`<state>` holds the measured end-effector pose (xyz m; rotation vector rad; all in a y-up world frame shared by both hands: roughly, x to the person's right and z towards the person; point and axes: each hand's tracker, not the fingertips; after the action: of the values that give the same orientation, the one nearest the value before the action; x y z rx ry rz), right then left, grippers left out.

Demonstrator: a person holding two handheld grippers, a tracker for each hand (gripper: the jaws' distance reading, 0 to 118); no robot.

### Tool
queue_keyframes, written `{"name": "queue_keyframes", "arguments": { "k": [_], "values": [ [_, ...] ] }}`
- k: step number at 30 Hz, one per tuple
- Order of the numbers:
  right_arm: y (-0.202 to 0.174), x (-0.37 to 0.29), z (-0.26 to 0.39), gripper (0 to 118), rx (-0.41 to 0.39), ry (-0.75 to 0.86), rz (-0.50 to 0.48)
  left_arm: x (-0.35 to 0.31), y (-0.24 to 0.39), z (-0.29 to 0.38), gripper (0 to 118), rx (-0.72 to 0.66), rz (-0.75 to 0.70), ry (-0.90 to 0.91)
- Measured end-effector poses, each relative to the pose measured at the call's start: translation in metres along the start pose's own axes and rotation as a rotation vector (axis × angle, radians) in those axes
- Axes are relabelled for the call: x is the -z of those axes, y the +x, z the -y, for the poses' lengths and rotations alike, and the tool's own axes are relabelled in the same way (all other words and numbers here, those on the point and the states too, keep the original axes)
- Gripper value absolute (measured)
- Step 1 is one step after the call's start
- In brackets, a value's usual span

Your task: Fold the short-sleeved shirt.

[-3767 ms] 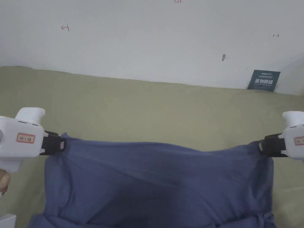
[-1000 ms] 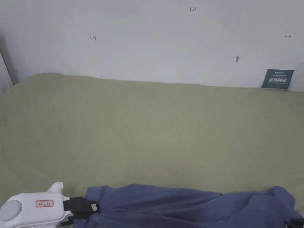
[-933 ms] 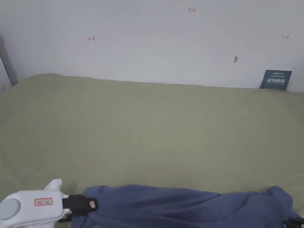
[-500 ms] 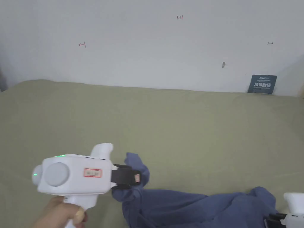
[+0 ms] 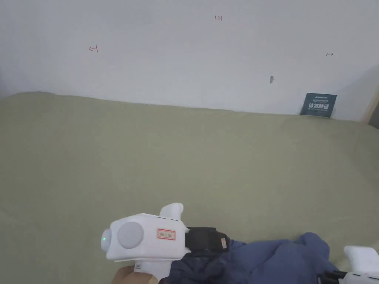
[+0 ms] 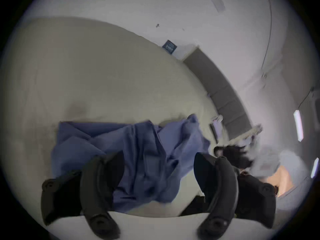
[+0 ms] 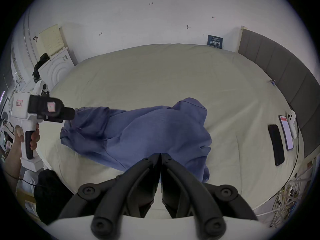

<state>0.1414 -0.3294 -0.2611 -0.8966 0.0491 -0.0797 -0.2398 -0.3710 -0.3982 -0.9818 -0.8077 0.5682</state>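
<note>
The blue short-sleeved shirt lies bunched on the olive bed, at the near edge in the head view. My left gripper is at the shirt's left end. In the left gripper view its jaws stand wide apart, with the shirt draped against the left jaw only. My right gripper is shut on the near edge of the shirt. In the head view the right gripper sits at the bottom right corner. The left gripper touches the shirt's far left end in the right gripper view.
Two phones and a white controller lie at the bed's right edge, beside a grey padded headboard. A dark sign leans on the white wall. A white appliance stands left of the bed.
The left gripper has swung right toward the right gripper, carrying the shirt's left corner over and bunching the cloth. The spread shirt is now a narrow heap.
</note>
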Motion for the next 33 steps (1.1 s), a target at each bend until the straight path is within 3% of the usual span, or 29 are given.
{"name": "queue_keyframes", "arguments": {
  "k": [2, 3, 5, 7, 11, 14, 16, 19, 20, 23, 27, 30, 33],
  "values": [
    [0.001, 0.000, 0.000, 7, 0.000, -0.002, -0.002, -0.016, -0.007, -0.001, 81, -0.002, 0.035, 0.045],
    [0.002, -0.001, 0.000, 7, -0.001, -0.003, 0.002, -0.024, -0.011, 0.000, 60, -0.001, 0.028, 0.075],
    [0.002, -0.003, 0.000, 7, 0.000, 0.000, 0.009, -0.033, -0.017, 0.002, 3, -0.009, -0.011, 0.144],
    [0.002, -0.006, 0.000, 7, 0.005, 0.005, 0.006, -0.029, -0.030, 0.005, 1, -0.089, -0.083, 0.154],
    [-0.001, -0.011, 0.001, 7, 0.000, 0.013, -0.001, 0.004, -0.047, 0.030, 0, -0.227, -0.032, 0.048],
    [-0.003, -0.014, 0.001, 7, -0.011, 0.018, -0.005, 0.034, -0.034, 0.048, 0, -0.145, 0.001, -0.006],
    [-0.004, -0.014, 0.000, 7, -0.016, 0.015, -0.005, 0.055, -0.021, 0.060, 0, -0.143, 0.025, -0.050],
    [-0.006, -0.013, 0.000, 7, -0.023, 0.014, -0.009, 0.085, -0.017, 0.075, 0, -0.133, -0.055, -0.100],
    [-0.007, -0.012, 0.000, 7, -0.026, 0.014, -0.011, 0.087, -0.021, 0.078, 0, -0.175, 0.009, -0.053],
    [-0.009, -0.010, 0.002, 7, -0.031, 0.007, -0.017, 0.083, -0.025, 0.076, 0, -0.261, 0.032, -0.012],
    [-0.011, -0.005, 0.004, 7, -0.039, -0.007, -0.021, 0.066, -0.016, 0.063, 0, -0.196, 0.015, -0.032],
    [-0.014, -0.004, 0.003, 7, -0.045, -0.013, -0.033, 0.032, -0.019, 0.046, 0, -0.153, 0.109, 0.010],
    [-0.016, -0.002, 0.000, 7, -0.060, -0.016, -0.029, -0.011, -0.038, 0.025, 0, -0.109, 0.034, 0.035]
  ]
}}
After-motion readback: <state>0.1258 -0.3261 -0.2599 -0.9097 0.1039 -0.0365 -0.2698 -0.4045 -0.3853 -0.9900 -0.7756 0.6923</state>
